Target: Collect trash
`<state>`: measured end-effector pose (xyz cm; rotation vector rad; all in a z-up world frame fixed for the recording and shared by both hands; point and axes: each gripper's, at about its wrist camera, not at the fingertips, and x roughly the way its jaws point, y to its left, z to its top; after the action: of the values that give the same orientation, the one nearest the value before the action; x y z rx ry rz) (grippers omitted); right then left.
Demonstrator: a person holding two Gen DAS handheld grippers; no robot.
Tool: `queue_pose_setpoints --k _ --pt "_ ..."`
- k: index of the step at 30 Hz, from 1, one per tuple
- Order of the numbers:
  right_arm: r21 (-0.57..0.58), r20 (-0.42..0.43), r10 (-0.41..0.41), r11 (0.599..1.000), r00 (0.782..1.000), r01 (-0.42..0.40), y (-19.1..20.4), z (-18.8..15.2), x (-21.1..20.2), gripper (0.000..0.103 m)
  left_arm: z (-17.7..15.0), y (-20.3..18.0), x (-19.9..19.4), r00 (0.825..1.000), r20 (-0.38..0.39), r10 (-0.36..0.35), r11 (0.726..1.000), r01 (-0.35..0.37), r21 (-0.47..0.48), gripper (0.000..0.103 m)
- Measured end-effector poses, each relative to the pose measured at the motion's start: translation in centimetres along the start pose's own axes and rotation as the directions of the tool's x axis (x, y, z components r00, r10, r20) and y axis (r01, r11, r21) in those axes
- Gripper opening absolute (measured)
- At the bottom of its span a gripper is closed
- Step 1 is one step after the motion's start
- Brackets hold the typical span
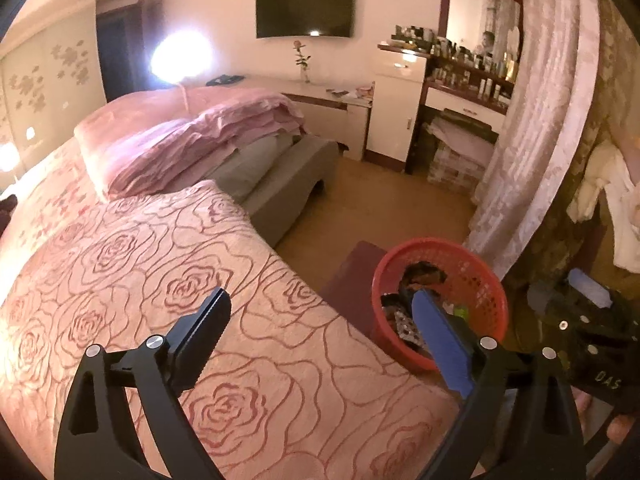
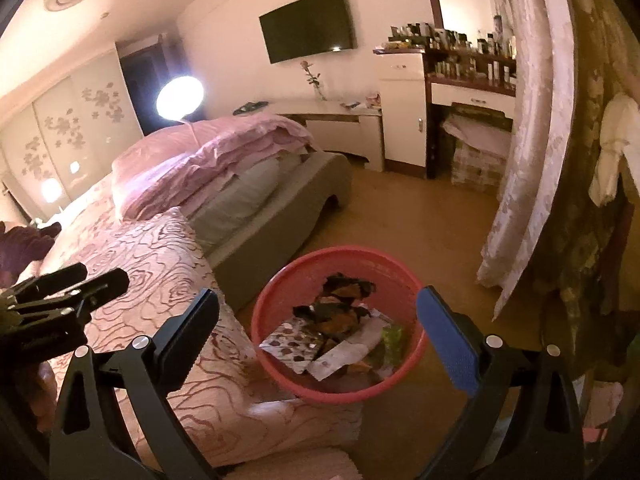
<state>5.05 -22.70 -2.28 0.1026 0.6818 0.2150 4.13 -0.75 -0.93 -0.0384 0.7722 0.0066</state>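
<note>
A red plastic basket (image 2: 280, 356) stands beside the bed and holds trash (image 2: 340, 332): dark wrappers, patterned paper and a green scrap. It also shows in the left wrist view (image 1: 484, 280). My right gripper (image 2: 320, 320) is open and empty, held above the basket. My left gripper (image 1: 320, 320) is open and empty over the rose-patterned bedspread (image 1: 160, 280), left of the basket. The right gripper's body shows at the right edge of the left wrist view (image 1: 592, 320). The left gripper's body shows at the left edge of the right wrist view (image 2: 60, 300).
Folded pink quilts (image 1: 192, 136) lie on the bed. A grey bench (image 2: 280, 208) stands at its foot. A white desk (image 2: 340, 116), a dressing table with bottles (image 2: 468, 64) and a curtain (image 2: 528, 140) line the far side. A dark red stool (image 1: 352, 276) stands by the basket.
</note>
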Motion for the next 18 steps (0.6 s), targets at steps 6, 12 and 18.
queue_pose_setpoints --k 6,12,18 --pt "-0.017 0.018 0.012 1.0 1.0 -0.011 1.1 -0.4 -1.0 0.096 -1.1 0.9 -0.7 1.0 -0.008 0.025 0.999 -0.025 -0.028 0.091" --pt "-0.025 0.022 0.033 0.999 0.999 -0.033 2.0 -0.9 -1.7 0.096 -1.5 1.1 -1.5 0.999 0.0 0.042 0.999 -0.042 -0.033 0.092" --pt "-0.045 0.039 0.049 0.998 0.998 -0.047 2.7 -0.9 -2.5 0.096 -1.8 1.3 -2.0 0.999 0.003 0.05 0.998 -0.05 -0.038 0.092"
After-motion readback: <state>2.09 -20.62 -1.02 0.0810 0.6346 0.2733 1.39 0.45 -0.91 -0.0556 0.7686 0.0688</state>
